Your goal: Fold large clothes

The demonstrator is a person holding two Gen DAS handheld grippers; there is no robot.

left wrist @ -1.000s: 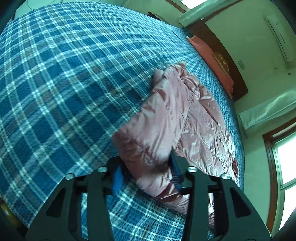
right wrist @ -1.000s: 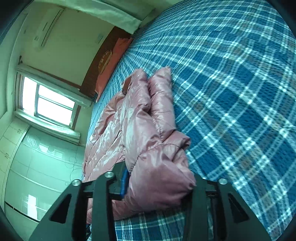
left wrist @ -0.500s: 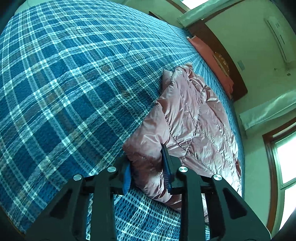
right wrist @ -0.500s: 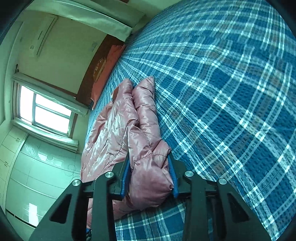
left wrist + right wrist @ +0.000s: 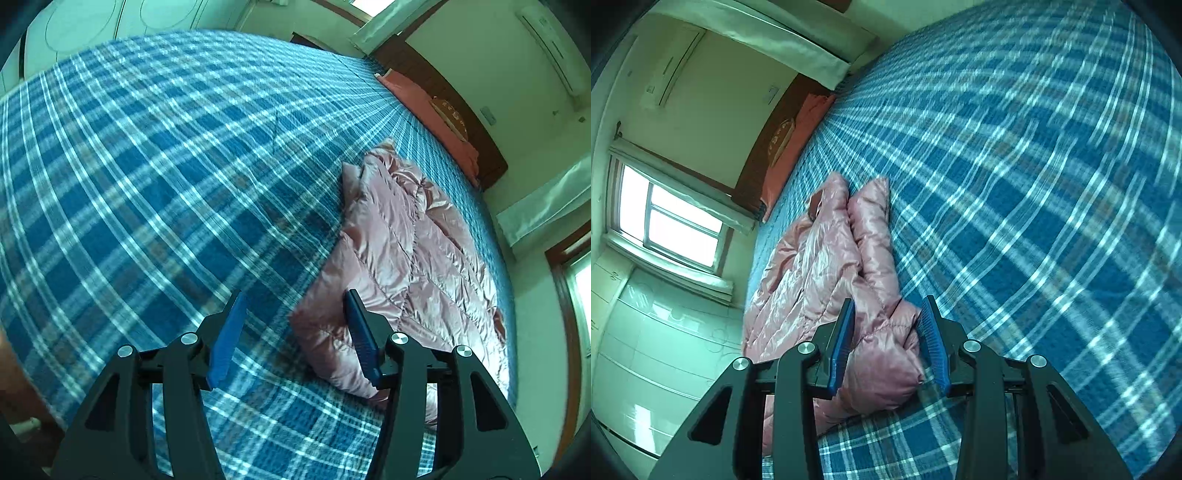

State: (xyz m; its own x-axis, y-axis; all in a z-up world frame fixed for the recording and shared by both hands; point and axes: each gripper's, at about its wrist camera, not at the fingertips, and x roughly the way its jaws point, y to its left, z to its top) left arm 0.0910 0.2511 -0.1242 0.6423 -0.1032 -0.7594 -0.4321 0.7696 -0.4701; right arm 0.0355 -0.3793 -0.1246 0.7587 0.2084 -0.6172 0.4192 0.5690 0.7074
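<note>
While the pink puffer jacket [image 5: 402, 266] lies lengthwise along 1 side edge of the plaid bed [image 5: 155, 177], its near end by the foot edge, a fold appears just laid. The left gripper [image 5: 293, 332] stands wide open and empty, 1 pad touching the jacket's near corner. The right gripper [image 5: 888, 343] is partly open, its pads flanking a cuff [image 5: 886, 354] without clear pinch. Next, judged: both withdraw, then regrasp for another fold. A red pillow [image 5: 443, 122] lies at the headboard [image 5: 476, 125]; nothing obstructs.
</note>
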